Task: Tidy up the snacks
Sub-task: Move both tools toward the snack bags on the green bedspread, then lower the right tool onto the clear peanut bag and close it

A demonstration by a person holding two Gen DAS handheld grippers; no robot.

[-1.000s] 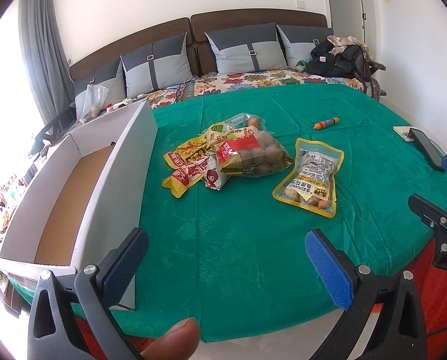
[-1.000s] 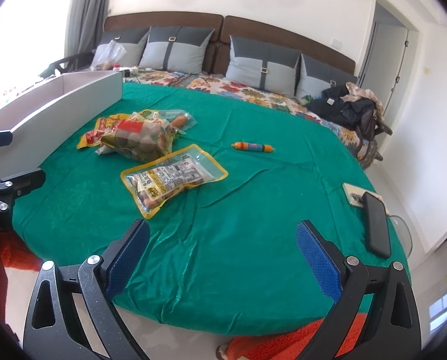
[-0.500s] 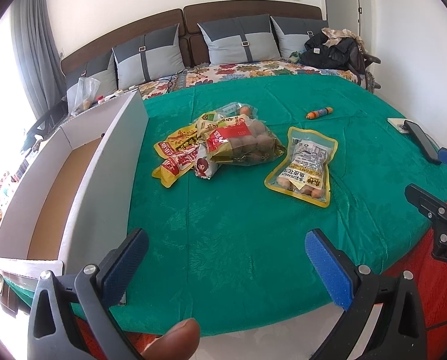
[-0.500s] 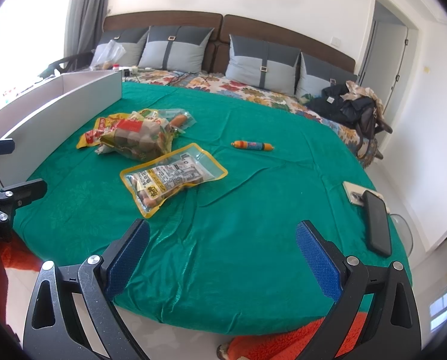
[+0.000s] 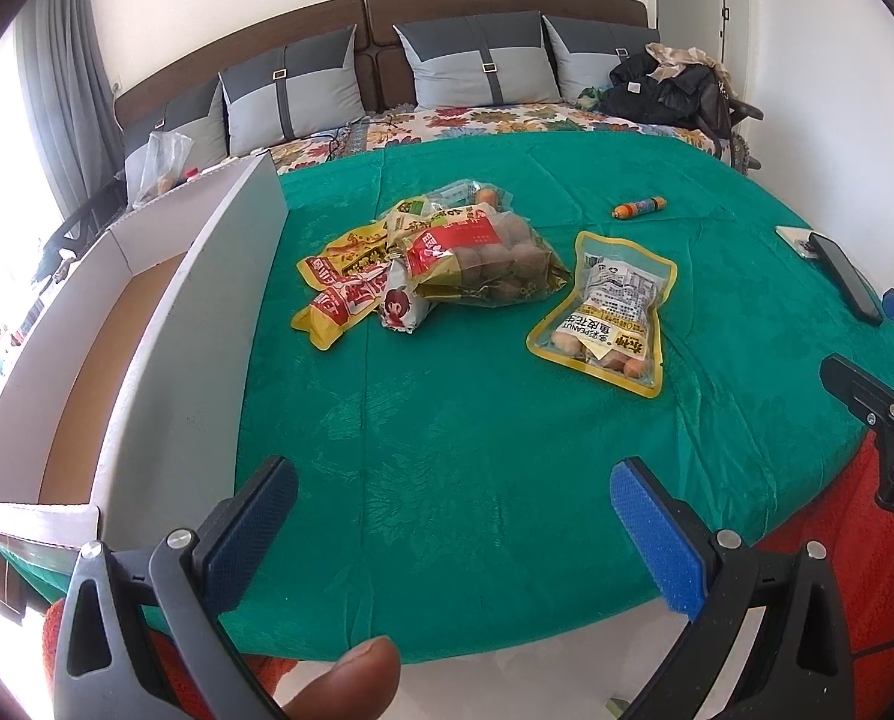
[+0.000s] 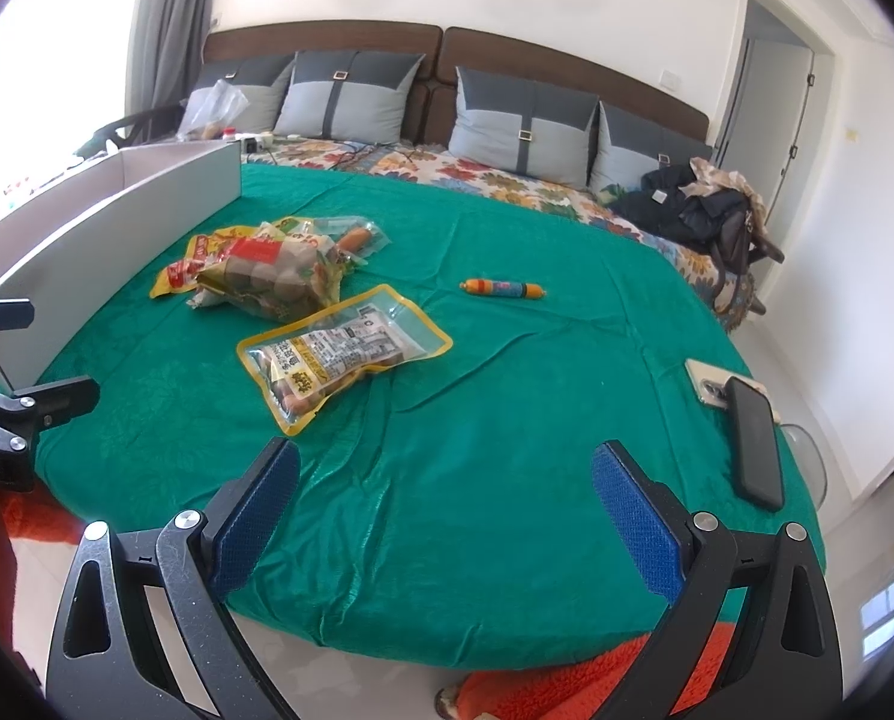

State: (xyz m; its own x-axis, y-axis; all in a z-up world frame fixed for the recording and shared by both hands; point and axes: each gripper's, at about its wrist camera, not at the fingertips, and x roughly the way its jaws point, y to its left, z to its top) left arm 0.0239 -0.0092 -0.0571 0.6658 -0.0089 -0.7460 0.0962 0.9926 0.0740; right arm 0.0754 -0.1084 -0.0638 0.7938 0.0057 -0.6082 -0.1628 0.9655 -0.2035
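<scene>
Green cloth (image 5: pixel 447 450) covers the round table on which the snacks lie, none yet boxed. Compared with a second ago, the left gripper (image 5: pixel 453 516) has advanced and tilted down over the table: the snack pile (image 5: pixel 441 258) and the cardboard box (image 5: pixel 165 324) now sit lower and larger in its view. The right gripper (image 6: pixel 444 498) view is almost unchanged. Both grippers stand with jaws spread wide and nothing between the pads. Judgement: the approach is under way, no pick has begun, and the task is at its start.

Location of task items: the pile of yellow-and-red packets, with a clear bag of brown round snacks on top, lies near the box's long white wall. A yellow-edged peanut pouch (image 5: pixel 609 312) lies just beside the pile, apart from it. A small sausage stick (image 6: pixel 501 288) lies alone, well apart toward the far side. The box is open-topped and appears empty where visible.

Surroundings: two phones (image 6: pixel 747 420) rest at the table's right edge, clear of the snacks. A bed with grey cushions (image 6: pixel 525 120) and a dark heap of clothing (image 6: pixel 705 210) stand beyond.

Obstructions: none between grippers and snacks. The box wall is tall; items must be lifted over it. Overlapping packets may drag together.
</scene>
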